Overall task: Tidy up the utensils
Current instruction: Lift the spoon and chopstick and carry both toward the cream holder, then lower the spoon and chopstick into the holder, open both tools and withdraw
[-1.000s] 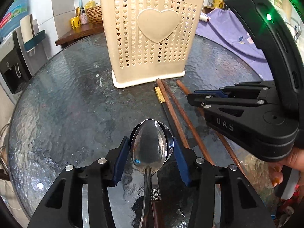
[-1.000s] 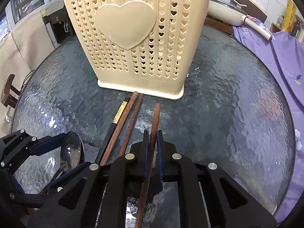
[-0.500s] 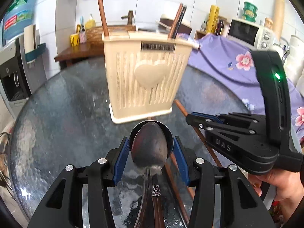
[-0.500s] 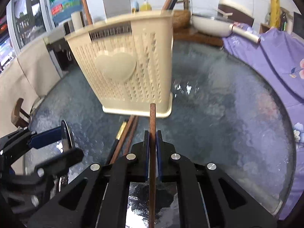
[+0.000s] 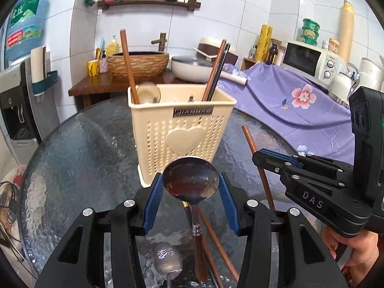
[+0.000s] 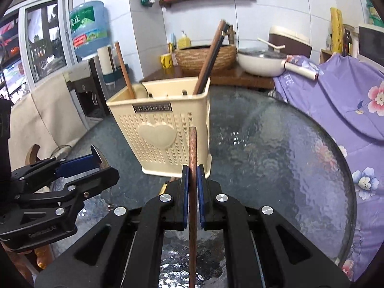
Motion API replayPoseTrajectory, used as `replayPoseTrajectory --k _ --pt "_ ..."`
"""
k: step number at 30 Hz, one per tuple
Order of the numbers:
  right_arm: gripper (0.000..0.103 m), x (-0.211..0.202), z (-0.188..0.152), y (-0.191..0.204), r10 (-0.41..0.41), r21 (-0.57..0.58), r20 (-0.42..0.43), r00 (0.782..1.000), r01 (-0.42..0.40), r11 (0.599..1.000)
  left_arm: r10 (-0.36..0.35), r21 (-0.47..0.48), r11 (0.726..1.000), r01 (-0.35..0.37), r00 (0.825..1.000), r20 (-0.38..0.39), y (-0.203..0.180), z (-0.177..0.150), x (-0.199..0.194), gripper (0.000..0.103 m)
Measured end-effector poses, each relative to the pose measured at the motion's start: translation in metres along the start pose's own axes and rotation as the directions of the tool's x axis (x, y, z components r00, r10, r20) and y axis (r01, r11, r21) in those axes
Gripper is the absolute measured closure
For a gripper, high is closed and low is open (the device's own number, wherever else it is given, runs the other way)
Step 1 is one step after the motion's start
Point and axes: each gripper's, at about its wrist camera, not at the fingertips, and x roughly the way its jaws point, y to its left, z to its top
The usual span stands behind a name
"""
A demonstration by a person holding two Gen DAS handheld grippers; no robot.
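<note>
While the cream holder [image 5: 182, 129] contains upright chopsticks [image 5: 214, 72] and a spoon [image 5: 148, 92], before it the left gripper [image 5: 191, 193] pinches a metal spoon [image 5: 190, 182]; the right gripper [image 6: 192, 187] clamps one brown chopstick [image 6: 192, 158].

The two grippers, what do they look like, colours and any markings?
Both are black plastic with blue ribbed pads and silver screw heads. The left gripper shows angular cut-out fingers. The right gripper, seen side-on from the left wrist view, bears white "DAS" lettering, with a small green light on its body.
</note>
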Motion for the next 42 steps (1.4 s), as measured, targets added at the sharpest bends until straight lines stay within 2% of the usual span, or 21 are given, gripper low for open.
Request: replayPoseTrajectory --k 8,15,29,36,42 --pt "0.095 -0.033 0.012 0.006 0.027 -0.023 0.056 0.998 -0.026 0.999 -0.012 0.009 1.000 0.011 0.999 0.039 -0.008 0.012 -0.022 0.057" --pt "0.095 -0.055 0.022 0.003 0.078 0.005 0.088 0.993 -0.079 0.997 -0.017 0.025 1.000 0.016 0.998 0.068 -0.013 0.021 -0.036 0.057" --pt "0.096 -0.090 0.058 0.014 0.104 -0.032 0.163 0.981 -0.100 0.994 -0.025 0.017 1.000 0.023 0.994 0.103 -0.005 0.051 -0.054 0.057" --pt "0.096 -0.102 0.102 0.019 0.118 -0.060 0.181 0.976 -0.109 0.992 -0.046 -0.022 0.999 0.048 0.992 0.119 0.011 0.091 -0.060 0.057" --pt "0.096 -0.112 0.152 0.017 0.127 -0.049 0.212 0.969 -0.119 0.992 -0.037 -0.051 0.998 0.046 0.984 0.176 0.020 0.141 -0.070 0.057"
